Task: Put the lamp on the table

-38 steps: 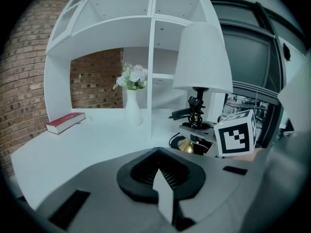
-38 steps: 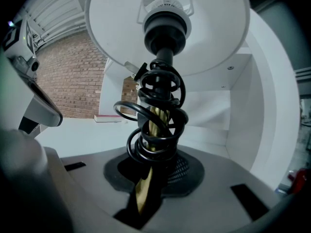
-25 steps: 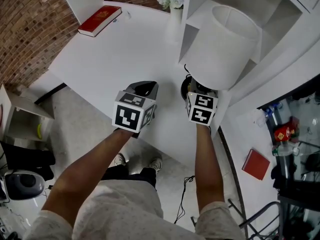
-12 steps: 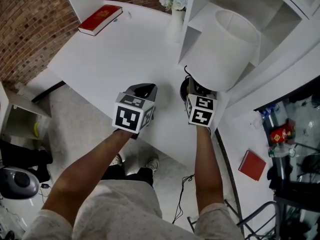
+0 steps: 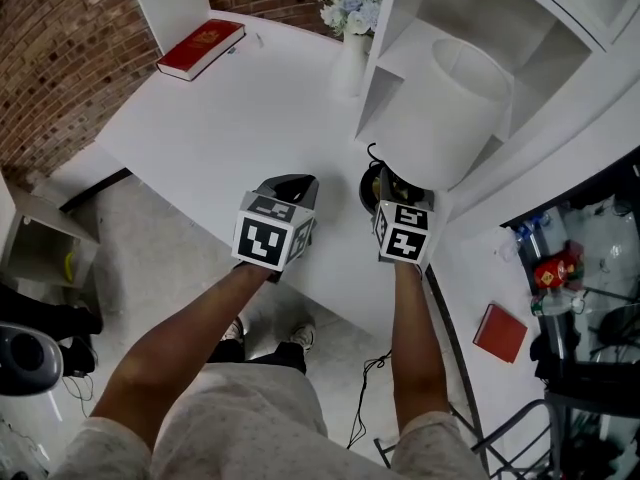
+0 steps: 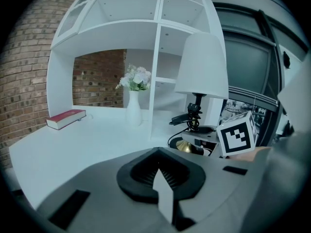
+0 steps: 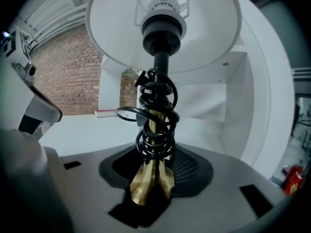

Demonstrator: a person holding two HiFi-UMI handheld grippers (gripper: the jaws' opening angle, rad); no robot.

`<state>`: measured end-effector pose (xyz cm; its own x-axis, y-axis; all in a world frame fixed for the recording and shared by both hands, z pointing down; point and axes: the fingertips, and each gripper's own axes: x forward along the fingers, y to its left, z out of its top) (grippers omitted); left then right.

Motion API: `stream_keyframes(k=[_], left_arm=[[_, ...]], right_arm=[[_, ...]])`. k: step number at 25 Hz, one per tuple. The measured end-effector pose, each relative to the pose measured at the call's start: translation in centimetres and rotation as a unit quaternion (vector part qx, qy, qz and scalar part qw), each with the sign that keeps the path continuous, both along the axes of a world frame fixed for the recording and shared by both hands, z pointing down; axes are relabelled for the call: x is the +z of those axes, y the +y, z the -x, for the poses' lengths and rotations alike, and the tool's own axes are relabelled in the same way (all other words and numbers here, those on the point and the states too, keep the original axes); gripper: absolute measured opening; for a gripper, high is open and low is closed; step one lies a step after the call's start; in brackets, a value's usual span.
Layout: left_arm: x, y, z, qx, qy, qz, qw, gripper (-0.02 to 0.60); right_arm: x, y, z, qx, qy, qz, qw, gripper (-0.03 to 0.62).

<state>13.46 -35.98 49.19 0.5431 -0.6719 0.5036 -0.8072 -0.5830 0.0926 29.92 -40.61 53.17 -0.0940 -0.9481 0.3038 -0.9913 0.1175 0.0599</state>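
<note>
Reaching forward | right tool (image 5: 397, 188) jaws just opening | lamp stem (image 7: 149, 176) between

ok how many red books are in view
2. One red book lies at the far left corner of the table; the other red book lies lower down to the person's right, past the table's edge. More may be hidden behind the shelving.

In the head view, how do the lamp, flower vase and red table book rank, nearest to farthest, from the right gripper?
1. Lamp: its stem stands between the jaws of the right gripper, which have just been opening.
2. Flower vase: ahead, by the shelf.
3. Red book: far left corner of the table.
</note>
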Motion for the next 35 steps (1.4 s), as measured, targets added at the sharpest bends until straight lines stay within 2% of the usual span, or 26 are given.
stream_keyframes(k=[13, 23, 35], left_arm=[[-1.1, 0.9, -0.2, 0.034, 0.010, -0.008, 0.9993, -0.005], [-2.2, 1.5, -0.5, 0.063, 0.034, -0.009, 0.9974, -0.005], [-4.1, 0.8, 0.1, 0.099, 0.042, -0.035, 0.9936, -0.005]], right_arm=[[-1.0, 3.3, -0.3, 0.034, 0.011, 0.021, 0.999, 0.156], [-2.9, 5.8, 0.7, 0.046, 0.022, 0.037, 0.998, 0.156], [-5.9, 8.6, 1.8, 0.072, 0.039, 0.050, 0.995, 0.156]])
